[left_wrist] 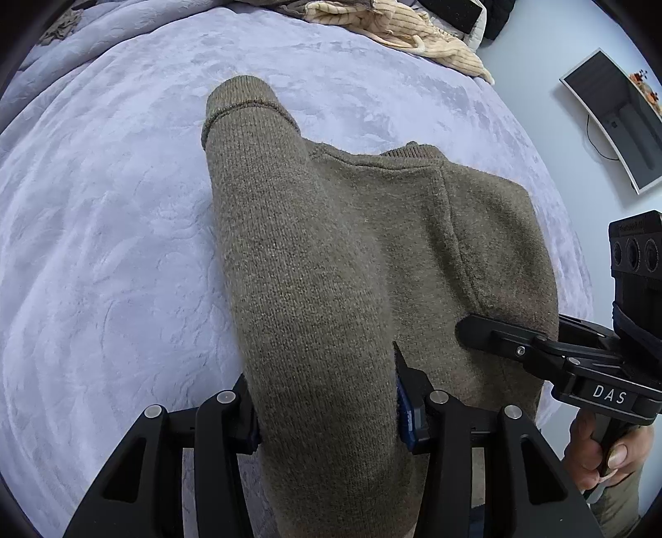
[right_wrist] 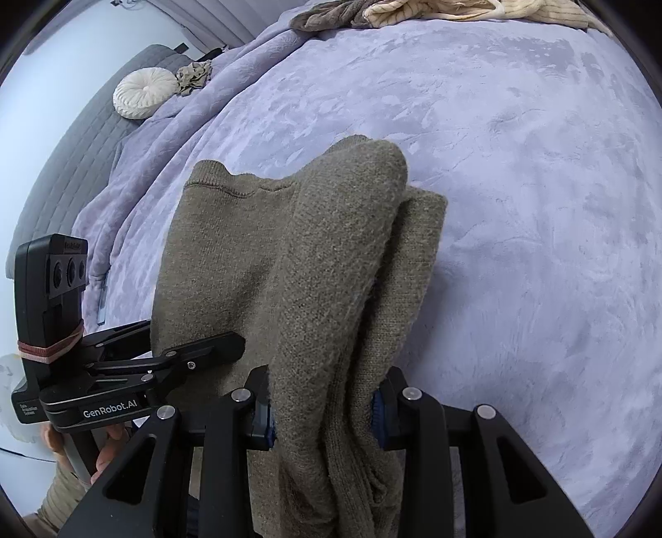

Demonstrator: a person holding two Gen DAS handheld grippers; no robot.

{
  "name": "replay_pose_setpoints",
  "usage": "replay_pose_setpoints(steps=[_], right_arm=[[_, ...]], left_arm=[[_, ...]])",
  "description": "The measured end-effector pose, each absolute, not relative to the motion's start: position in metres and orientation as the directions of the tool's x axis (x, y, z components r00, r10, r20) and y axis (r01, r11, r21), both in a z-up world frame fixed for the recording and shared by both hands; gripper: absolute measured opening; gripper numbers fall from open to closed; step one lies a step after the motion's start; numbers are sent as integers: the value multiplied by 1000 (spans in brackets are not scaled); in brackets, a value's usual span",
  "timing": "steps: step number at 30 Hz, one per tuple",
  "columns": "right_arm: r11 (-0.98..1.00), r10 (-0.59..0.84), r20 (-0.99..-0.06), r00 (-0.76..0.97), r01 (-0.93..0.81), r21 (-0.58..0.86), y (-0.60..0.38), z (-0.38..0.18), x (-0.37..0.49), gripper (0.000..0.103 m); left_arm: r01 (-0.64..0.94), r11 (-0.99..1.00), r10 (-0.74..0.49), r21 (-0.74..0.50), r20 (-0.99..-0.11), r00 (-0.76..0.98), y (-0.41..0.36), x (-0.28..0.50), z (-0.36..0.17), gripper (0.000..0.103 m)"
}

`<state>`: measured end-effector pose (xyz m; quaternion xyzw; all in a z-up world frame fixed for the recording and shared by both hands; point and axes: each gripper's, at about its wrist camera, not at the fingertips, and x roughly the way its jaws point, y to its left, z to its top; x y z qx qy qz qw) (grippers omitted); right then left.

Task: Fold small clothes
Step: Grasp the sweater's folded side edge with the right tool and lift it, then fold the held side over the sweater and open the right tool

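- Lavender plush blanket (left_wrist: 103, 248) covered the bed and filled most of both views, its nap brushed into swirls.
- At the far left in the right wrist view, a grey quilted headboard (right_wrist: 78, 165) stood against a pale wall, with a round cream cushion (right_wrist: 142, 93) and a crumpled greyish cloth (right_wrist: 194, 76) just beside it.
- Along the far edge of the blanket lay a heap of cream ribbed clothes (left_wrist: 397, 29) next to a darker brown garment (right_wrist: 327, 16).
- To the far right in the left wrist view, a dark framed panel (left_wrist: 616, 120) with a thin cable hung on the pale wall.
- An olive-brown knit sweater (left_wrist: 413, 231) rested on the blanket in the middle, its neckline pointing away from the person and its near end lifted off the blanket.
- Left gripper (left_wrist: 327, 418) came in from the near edge; its jaws pinched a sleeve-like fold of the sweater, which ran forward with its cuff lying on the blanket.
- Right gripper (right_wrist: 322, 414) sat just beside it on the right, its jaws pinching a bunched, doubled fold along the sweater's right side.
- The person's right hand (left_wrist: 600, 451) wrapped the handle below the DAS marking; the left hand (right_wrist: 103, 451) gripped the handle under the GenRobot.AI label.
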<state>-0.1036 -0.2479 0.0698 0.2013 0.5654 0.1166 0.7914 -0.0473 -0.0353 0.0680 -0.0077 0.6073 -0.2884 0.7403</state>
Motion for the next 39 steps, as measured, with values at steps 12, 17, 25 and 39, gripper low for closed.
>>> replay_pose_setpoints(steps=[12, 17, 25, 39], right_arm=[[858, 460, -820, 342, 68, 510, -263, 44, -104, 42], [780, 553, -756, 351, 102, 618, -280, 23, -106, 47], [715, 598, -705, 380, 144, 684, -295, 26, -111, 60], [642, 714, -561, 419, -72, 764, -284, 62, -68, 76]], left_arm=[[424, 832, -446, -357, -886, 128, -30, -46, 55, 68], [408, 821, -483, -400, -867, 123, -22, -45, 46, 72], [338, 834, -502, -436, -855, 135, 3, -47, 53, 89], [589, 733, -555, -339, -800, 230, -47, -78, 119, 89]])
